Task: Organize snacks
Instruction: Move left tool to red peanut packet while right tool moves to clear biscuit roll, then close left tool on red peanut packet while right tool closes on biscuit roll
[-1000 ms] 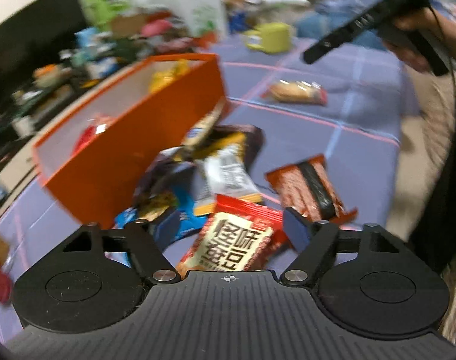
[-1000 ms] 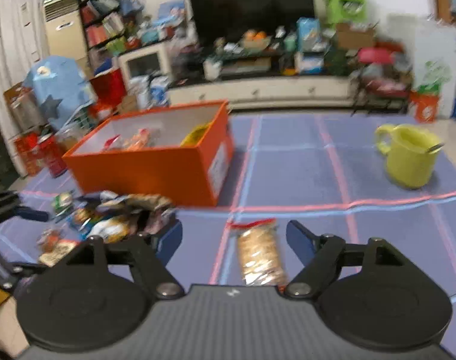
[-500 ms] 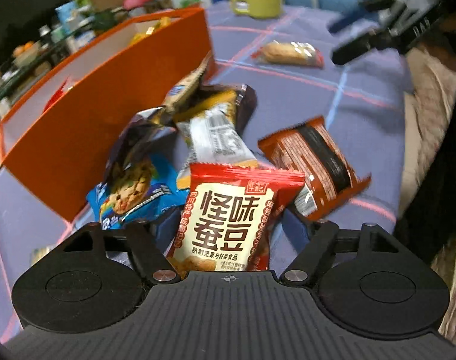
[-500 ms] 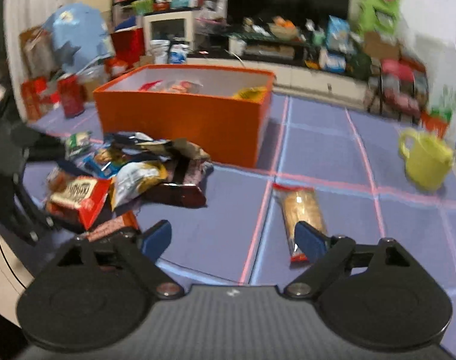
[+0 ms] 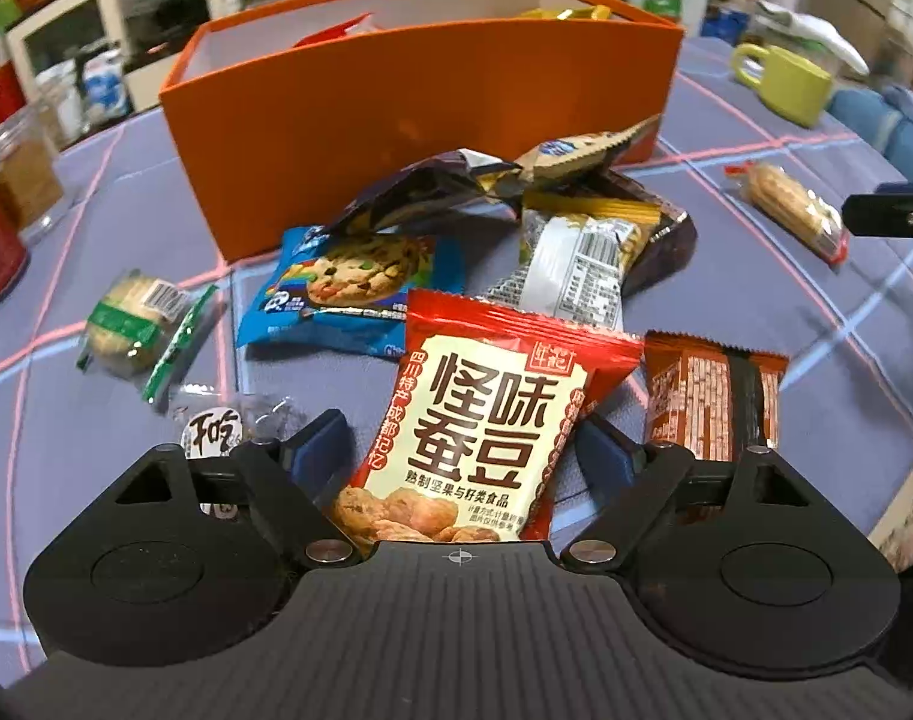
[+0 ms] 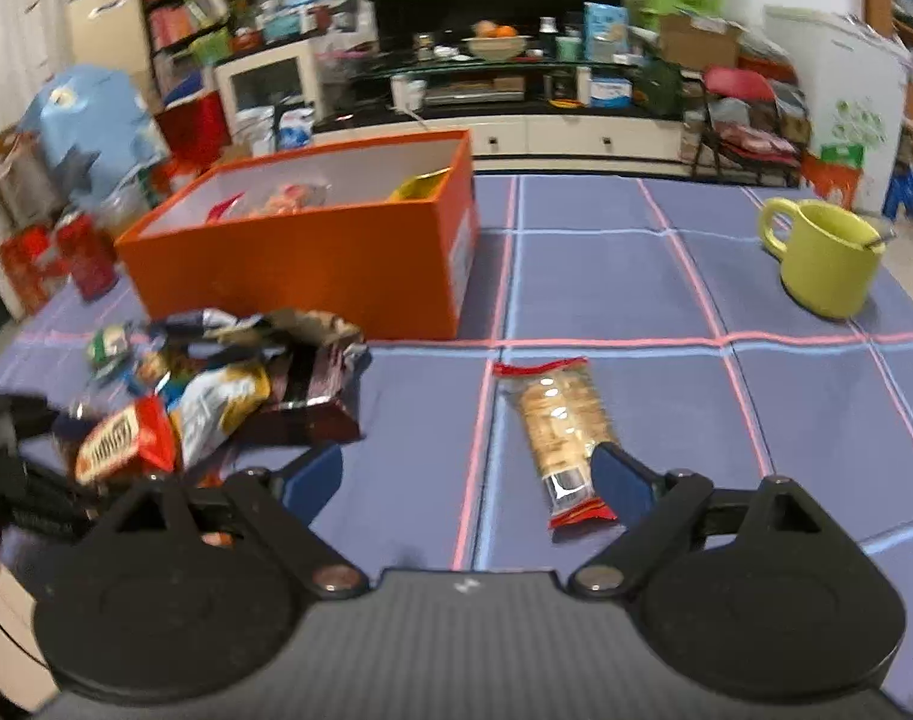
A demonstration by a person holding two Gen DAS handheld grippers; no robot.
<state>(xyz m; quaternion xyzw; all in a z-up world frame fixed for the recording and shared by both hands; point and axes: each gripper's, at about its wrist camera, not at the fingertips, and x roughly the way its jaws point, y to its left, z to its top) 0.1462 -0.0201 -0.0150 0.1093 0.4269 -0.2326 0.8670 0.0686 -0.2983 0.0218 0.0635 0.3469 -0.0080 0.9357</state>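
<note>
Left edge, left wrist view: a clear jar [image 5: 21, 174] with a brownish fill, cut off by the frame; a red container below it is only partly in view.
Green-wrapped biscuit [image 5: 135, 324]: lies alone on the purple plaid surface [image 5: 756, 156], left of centre, apart from the pile.
Small clear packet [image 5: 216, 429]: lower left, its near end hidden behind the left tongs' finger; the print is only partly readable.
Orange box [image 5: 420, 102]: upper centre, open-topped; only the tips of a red and a yellow wrapper show above its rim, the rest of its contents hidden by the front wall.
Snack pile: just before the box, a blue cookie packet [image 5: 348, 288], a dark crumpled bag [image 5: 420, 192] and a silver-and-yellow packet [image 5: 576, 258] overlap, each partly covered.
Left tongs [image 5: 459, 456]: spread wide on either side of the red broad-bean snack packet [image 5: 492, 420]; the packet's bottom edge is hidden by the tongs' body, and whether the pads touch it cannot be told.
Brown-and-black packet [image 5: 714, 402]: just right of the red one, its lower end behind the right finger.
Right tongs [image 6: 465, 474]: wide, nothing between them, over bare surface.
Clear cracker pack [image 6: 561, 420]: red-ended, beside the right finger, its corner tucked behind it.
Yellow-green mug [image 6: 828, 258]: upper right, well apart from the snacks.
</note>
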